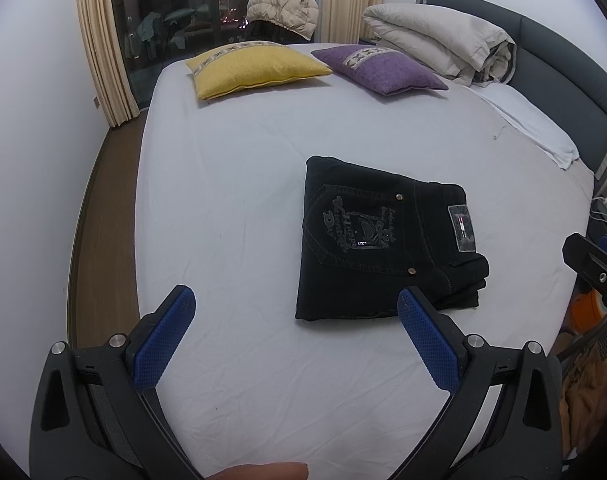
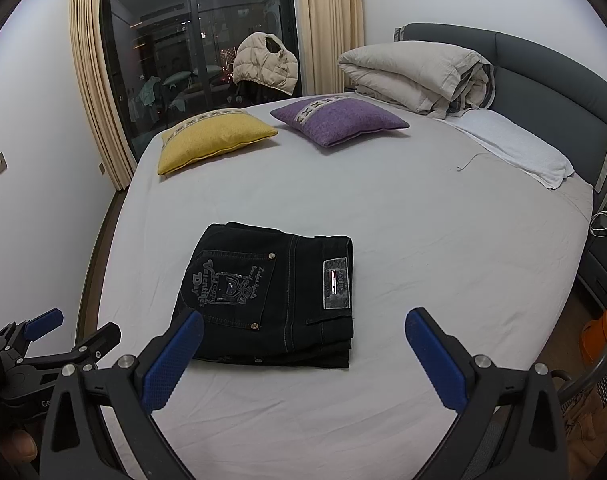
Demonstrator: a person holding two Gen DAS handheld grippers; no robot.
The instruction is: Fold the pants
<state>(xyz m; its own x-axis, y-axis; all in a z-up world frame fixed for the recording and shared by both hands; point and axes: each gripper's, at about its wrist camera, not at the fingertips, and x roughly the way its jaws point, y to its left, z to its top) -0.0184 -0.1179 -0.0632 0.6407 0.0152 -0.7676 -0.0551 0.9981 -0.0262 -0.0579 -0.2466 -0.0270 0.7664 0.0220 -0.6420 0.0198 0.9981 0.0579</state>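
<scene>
Both grippers — left gripper (image 1: 296, 303) and right gripper (image 2: 304, 327) — gape wide, empty, above the folded pants (image 2: 271, 294).

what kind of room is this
A bedroom, most likely at night: a bed with a padded grey headboard, a rolled duvet and two cushions, and folded black pants lying on the sheet.

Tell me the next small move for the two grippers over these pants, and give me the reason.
Probably none beyond lifting both away. The black pants already lie in a compact folded stack on the bed sheet, pocket up. The left gripper and right gripper are both open, holding nothing, apart from the fabric.
</scene>
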